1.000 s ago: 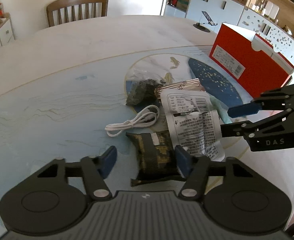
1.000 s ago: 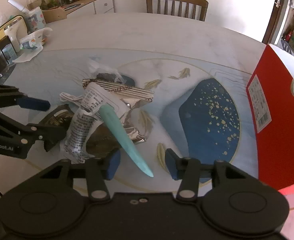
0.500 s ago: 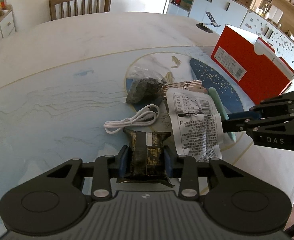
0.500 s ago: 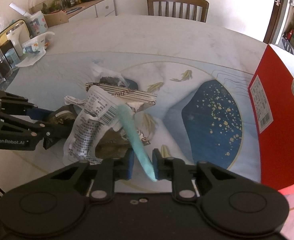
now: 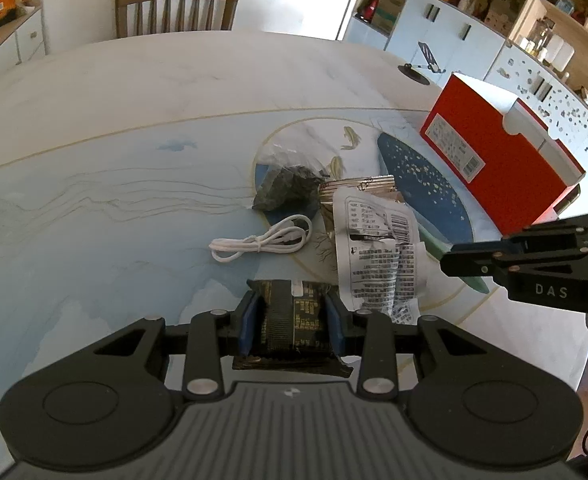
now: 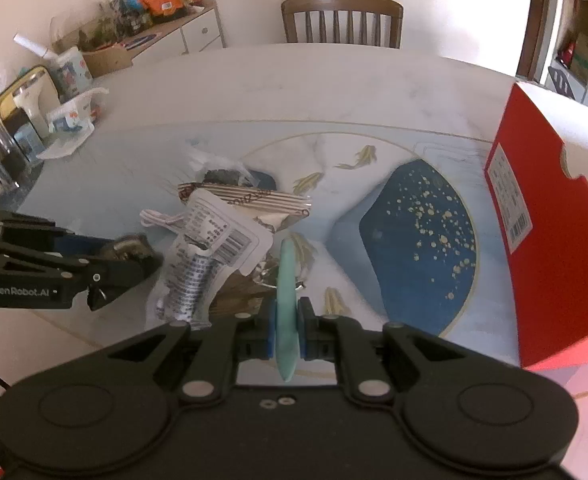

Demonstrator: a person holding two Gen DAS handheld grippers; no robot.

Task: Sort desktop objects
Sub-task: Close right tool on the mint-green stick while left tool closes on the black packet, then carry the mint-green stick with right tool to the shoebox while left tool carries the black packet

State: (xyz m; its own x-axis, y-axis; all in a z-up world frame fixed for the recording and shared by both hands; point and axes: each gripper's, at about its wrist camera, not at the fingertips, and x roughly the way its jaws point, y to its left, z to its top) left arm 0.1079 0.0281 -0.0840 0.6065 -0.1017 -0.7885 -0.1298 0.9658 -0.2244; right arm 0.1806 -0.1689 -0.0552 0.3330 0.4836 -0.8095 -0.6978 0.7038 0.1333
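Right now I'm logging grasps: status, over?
Left claw shut on dark packet. Right claw shut on teal stick. White pouch, cable lie loose between.

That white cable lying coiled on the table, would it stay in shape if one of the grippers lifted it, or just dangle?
The white cable would probably dangle: it lies in loose, soft loops. A small tie seems to bind its middle, so the bundle likely holds together. It looks thin, so probably light and easy to lift.
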